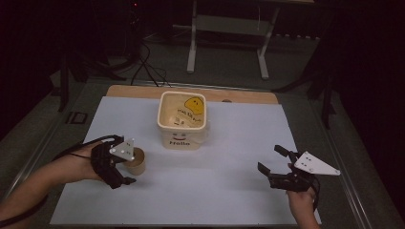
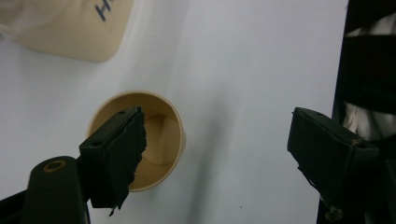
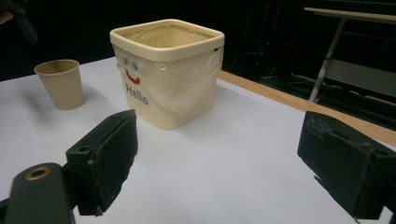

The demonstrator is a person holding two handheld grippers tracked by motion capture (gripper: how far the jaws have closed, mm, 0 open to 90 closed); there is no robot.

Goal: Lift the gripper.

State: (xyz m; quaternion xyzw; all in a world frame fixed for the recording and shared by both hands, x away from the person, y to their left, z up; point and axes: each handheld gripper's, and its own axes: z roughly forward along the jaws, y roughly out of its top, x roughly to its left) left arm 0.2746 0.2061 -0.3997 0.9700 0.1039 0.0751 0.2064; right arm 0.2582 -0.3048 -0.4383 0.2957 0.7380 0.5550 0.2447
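A tan paper cup (image 1: 137, 163) stands upright on the white sheet, left of centre; its mouth looks empty. My left gripper (image 1: 123, 167) points down over it and is open: in the left gripper view one jaw hangs over the cup (image 2: 163, 135) mouth and the other stands far off to the side, so the left gripper (image 2: 217, 135) grips nothing. A cream square bin (image 1: 181, 139) with a smile and "Hello" stands behind the cup. My right gripper (image 1: 271, 159) rests open at the right, facing the bin (image 3: 168, 107) and the cup (image 3: 60, 84).
The white sheet (image 1: 229, 143) covers the table, with a wooden strip (image 1: 239, 97) along its far edge. A clear plastic liner sits inside the bin. Beyond the table stand a metal frame's legs (image 1: 191, 47) and cables on a dark floor.
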